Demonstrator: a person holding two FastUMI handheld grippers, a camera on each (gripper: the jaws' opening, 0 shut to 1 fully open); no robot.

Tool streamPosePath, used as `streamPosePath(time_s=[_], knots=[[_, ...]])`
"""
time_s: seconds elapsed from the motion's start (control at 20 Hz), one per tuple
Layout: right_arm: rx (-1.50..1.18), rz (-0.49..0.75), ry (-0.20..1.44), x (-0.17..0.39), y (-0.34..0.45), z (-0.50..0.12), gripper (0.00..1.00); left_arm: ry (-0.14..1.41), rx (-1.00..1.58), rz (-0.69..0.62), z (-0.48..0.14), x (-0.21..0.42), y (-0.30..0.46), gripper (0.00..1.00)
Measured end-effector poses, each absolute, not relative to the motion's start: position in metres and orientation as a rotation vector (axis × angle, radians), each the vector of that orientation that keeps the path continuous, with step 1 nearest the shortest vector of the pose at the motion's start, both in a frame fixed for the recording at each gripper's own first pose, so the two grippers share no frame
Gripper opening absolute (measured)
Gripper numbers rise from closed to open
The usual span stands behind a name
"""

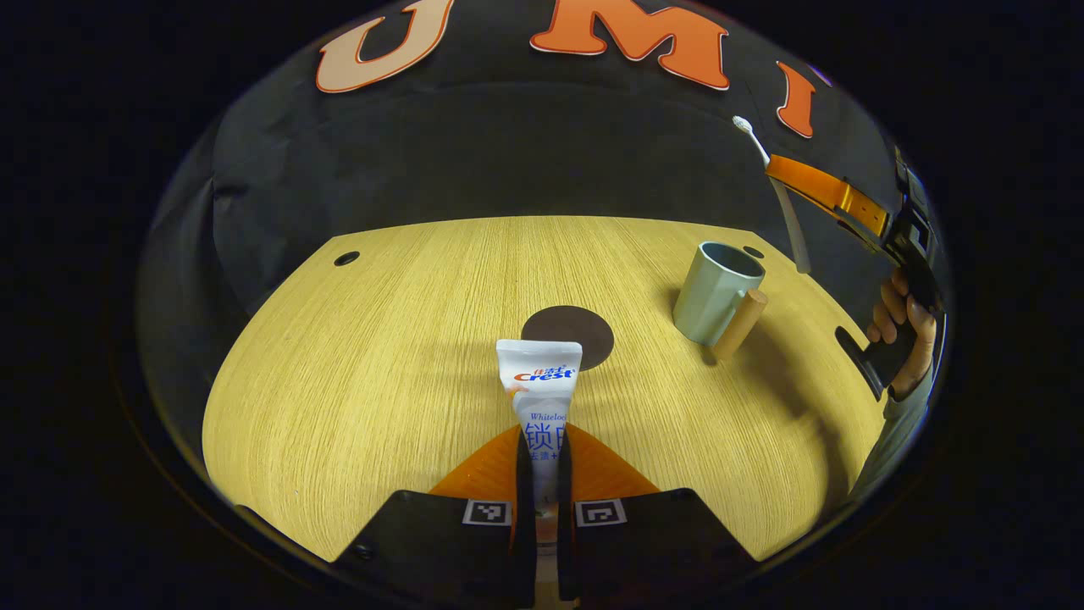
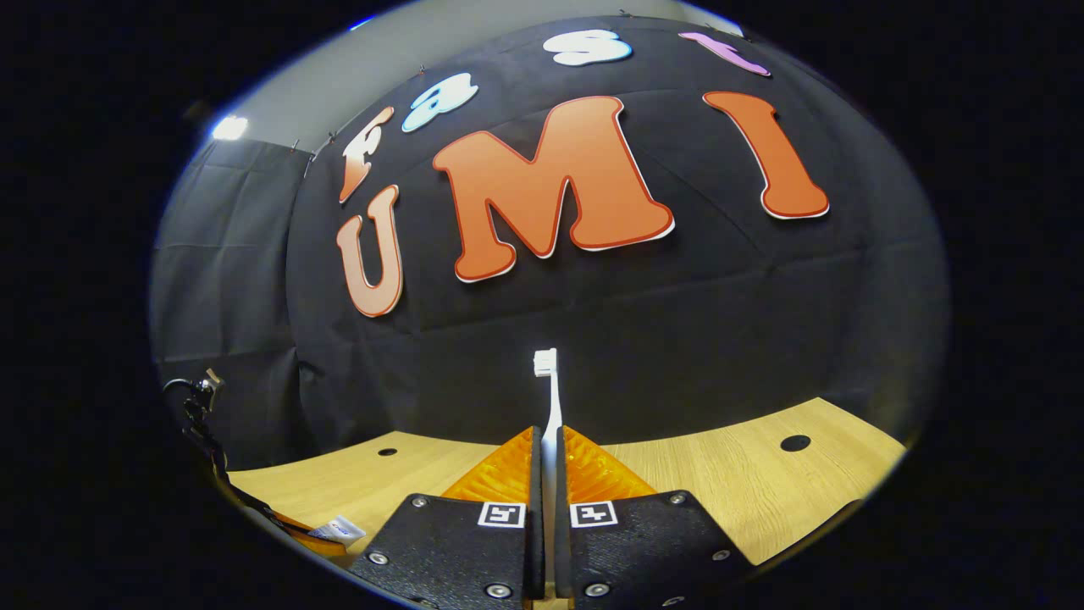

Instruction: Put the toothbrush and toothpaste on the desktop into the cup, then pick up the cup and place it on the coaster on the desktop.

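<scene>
Two grippers each hold one thing. In the left gripper view, the left gripper [image 1: 542, 474] sits at the bottom, and its jaws are squeezed close on a white toothpaste tube with red and blue print [image 1: 542, 398]. Both fingers press on the tube's lower part. The flat end of the tube sticks out ahead of the fingers, above the pale wooden desktop with fine grain lines [image 1: 381, 356].

Just past the end of the tube lies a dark brown round coaster [image 1: 569, 333], flat on the desktop. The tube hides a bit of its near edge. Farther off and to the right stands a grey-green cup with a round wooden handle [image 1: 716, 292]. It is upright and its open mouth faces up. The cup is apart from the coaster.

Farther right, near the edge of this view, a hand [image 1: 902, 326] holds the right gripper [image 1: 783, 182] up in the air, above the cup. A white toothbrush with a grey handle [image 1: 772, 191] is held in it, with the bristle head up and the handle end pointing down, just to the right of the cup.

In the right gripper view, the right gripper [image 2: 550, 474] has its jaws pinched close on the toothbrush [image 2: 550, 407]. The thin brush stands straight up between the two fingers, its head at the top. Behind it are the desktop [image 2: 762, 491] and the black cloth wall [image 2: 720, 339].
</scene>
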State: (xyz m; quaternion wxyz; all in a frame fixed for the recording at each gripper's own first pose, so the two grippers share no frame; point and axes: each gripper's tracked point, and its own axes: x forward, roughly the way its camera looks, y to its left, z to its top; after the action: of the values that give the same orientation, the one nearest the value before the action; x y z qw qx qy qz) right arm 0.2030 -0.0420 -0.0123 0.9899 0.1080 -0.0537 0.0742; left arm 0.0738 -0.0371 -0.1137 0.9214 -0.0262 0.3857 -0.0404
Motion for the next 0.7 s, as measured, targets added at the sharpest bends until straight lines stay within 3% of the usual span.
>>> streamPosePath(time_s=[0.4,0.7], knots=[[0.209,0.210,-0.268,0.227,-0.035,-0.009,0.05,0.795,-0.059,-0.064,-0.114,0.073,-0.036,0.13],[0.158,0.207,-0.249,0.237,-0.033,-0.026,0.06,0.775,-0.060,-0.050,-0.098,0.072,-0.035,0.13]])
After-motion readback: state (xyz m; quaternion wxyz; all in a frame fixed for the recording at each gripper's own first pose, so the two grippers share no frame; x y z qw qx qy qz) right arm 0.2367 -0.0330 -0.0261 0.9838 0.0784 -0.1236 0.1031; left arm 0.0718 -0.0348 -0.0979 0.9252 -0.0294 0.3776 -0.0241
